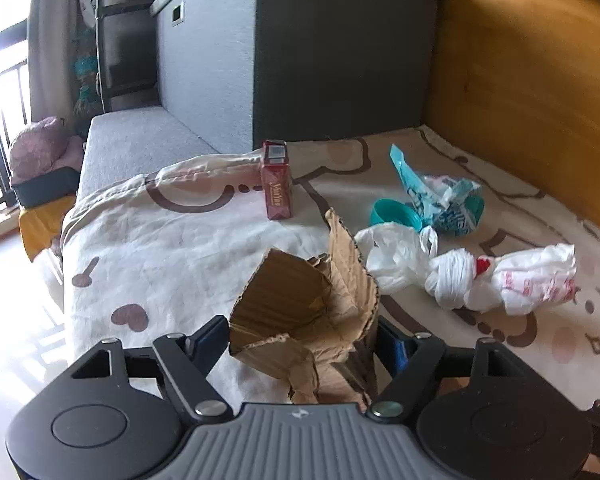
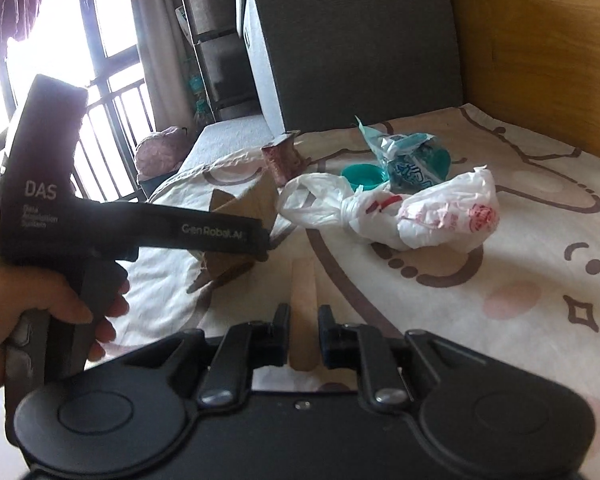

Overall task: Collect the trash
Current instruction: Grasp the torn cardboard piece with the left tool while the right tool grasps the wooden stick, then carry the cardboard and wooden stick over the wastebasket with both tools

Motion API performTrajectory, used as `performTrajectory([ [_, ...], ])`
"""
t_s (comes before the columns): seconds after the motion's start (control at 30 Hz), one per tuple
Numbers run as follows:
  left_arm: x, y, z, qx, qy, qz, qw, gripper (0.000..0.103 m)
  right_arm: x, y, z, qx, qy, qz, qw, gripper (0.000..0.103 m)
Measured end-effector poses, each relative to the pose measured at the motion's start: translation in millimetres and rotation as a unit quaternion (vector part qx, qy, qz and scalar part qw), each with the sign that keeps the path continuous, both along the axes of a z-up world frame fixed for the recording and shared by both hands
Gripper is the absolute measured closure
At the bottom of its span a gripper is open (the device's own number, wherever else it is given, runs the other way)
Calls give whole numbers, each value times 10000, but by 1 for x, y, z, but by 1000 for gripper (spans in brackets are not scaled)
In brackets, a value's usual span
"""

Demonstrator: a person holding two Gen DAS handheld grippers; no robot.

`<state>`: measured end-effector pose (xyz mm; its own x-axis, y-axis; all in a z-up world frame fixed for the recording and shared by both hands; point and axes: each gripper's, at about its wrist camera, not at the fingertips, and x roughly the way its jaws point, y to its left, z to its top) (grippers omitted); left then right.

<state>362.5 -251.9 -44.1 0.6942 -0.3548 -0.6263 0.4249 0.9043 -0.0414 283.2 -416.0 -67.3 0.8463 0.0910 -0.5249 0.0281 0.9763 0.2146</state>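
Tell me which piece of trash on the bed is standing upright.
The red carton, standing on end near the grey box. The torn cardboard, white bag and teal wrapper all lie crumpled.

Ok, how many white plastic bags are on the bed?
2: a loose empty bag beside the torn cardboard, and a knotted printed bag right of it, touching. Others may be hidden.
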Motion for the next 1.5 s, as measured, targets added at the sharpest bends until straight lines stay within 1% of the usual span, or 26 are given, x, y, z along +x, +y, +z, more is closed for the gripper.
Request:
performTrajectory([
  [0.07,-3,4,2,-55,-26,-1,10000,31,-2,0,0,-3,16,-7,10000,88],
  [0.27,-22,12,9,30,-60,-81,9999,36,-8,-2,3,-27,85,-115,9999,88],
  [0.5,-58,33,16,-39,-16,-97,9999,37,-23,-4,15,-110,111,-239,9996,88],
  [0.77,-98,60,38,-171,-79,-39,9998,38,-49,6,37,-259,57,-269,9993,88],
  [0.87,-110,70,44,-165,-76,-13,9998,38,-57,9,43,-266,58,-290,9992,88],
  [1.1,-135,99,55,-166,-154,89,9997,38,-73,28,54,-373,54,-258,9990,88],
  [1.17,-140,110,58,-114,-182,145,9997,38,-74,34,56,-387,62,-219,9990,88],
  [1.3,-145,134,61,-53,-193,332,9992,38,-74,49,58,-323,121,-140,9993,88],
  [1.5,-147,177,60,-33,-165,665,9976,38,-68,85,61,-373,156,55,9992,88],
])
